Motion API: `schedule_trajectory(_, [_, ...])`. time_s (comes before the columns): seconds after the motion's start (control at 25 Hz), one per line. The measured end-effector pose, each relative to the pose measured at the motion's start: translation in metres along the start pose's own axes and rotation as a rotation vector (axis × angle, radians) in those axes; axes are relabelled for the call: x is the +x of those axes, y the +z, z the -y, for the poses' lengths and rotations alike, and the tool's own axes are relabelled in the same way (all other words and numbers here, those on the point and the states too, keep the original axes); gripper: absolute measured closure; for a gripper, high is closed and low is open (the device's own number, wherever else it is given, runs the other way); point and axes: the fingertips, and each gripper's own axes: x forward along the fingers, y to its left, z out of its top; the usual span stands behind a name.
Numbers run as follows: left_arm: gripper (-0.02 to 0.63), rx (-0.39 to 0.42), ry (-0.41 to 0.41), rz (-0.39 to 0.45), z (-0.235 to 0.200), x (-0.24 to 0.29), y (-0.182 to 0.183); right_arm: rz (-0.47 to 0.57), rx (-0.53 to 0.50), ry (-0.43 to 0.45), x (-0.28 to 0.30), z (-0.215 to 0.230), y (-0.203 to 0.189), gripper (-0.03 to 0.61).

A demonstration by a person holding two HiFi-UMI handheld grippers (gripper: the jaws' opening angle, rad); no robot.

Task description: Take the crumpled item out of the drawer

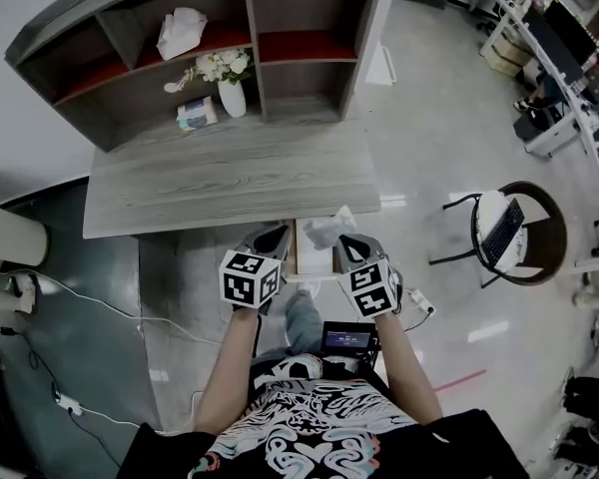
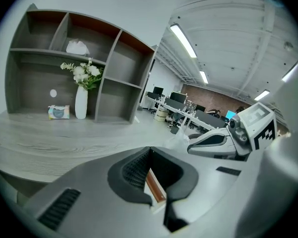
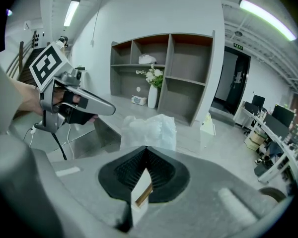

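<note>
The drawer (image 1: pixel 311 263) stands pulled out from under the grey wooden desk (image 1: pixel 230 178). A crumpled whitish, see-through item (image 1: pixel 329 230) is raised above the drawer near the desk's front edge. My right gripper (image 1: pixel 346 241) is shut on its lower part, and the item (image 3: pixel 150 128) billows up just past the closed tips (image 3: pixel 146 148). My left gripper (image 1: pixel 277 236) hovers at the drawer's left side with its jaws (image 2: pixel 150 150) together and nothing seen between them. A strip of drawer wall (image 2: pixel 155 186) shows under it. The drawer's inside (image 3: pixel 92 135) is partly hidden.
A shelf unit (image 1: pixel 299 38) at the desk's back holds a white vase of flowers (image 1: pixel 232 93), a tissue pack (image 1: pixel 197 114) and a white bundle (image 1: pixel 182 31). A round chair (image 1: pixel 509 233) stands to the right. Cables (image 1: pixel 70 297) run along the floor on the left.
</note>
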Motion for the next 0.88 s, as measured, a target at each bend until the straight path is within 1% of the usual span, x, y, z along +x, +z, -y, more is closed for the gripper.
schedule_trajectory(0.24, [0.614, 0.000, 0.002, 0.037, 0.003, -0.008, 0.009, 0.031, 0.000, -0.009, -0.010, -0.003, 0.008, 0.574])
schedule_trajectory(0.52, [0.614, -0.005, 0.007, 0.043, 0.004, -0.013, 0.007, 0.030, 0.034, -0.021, -0.016, -0.003, 0.005, 0.574])
schedule_trajectory(0.88, [0.614, -0.011, 0.016, 0.057, 0.004, -0.019, 0.007, 0.037, 0.040, -0.014, -0.019, -0.005, 0.006, 0.574])
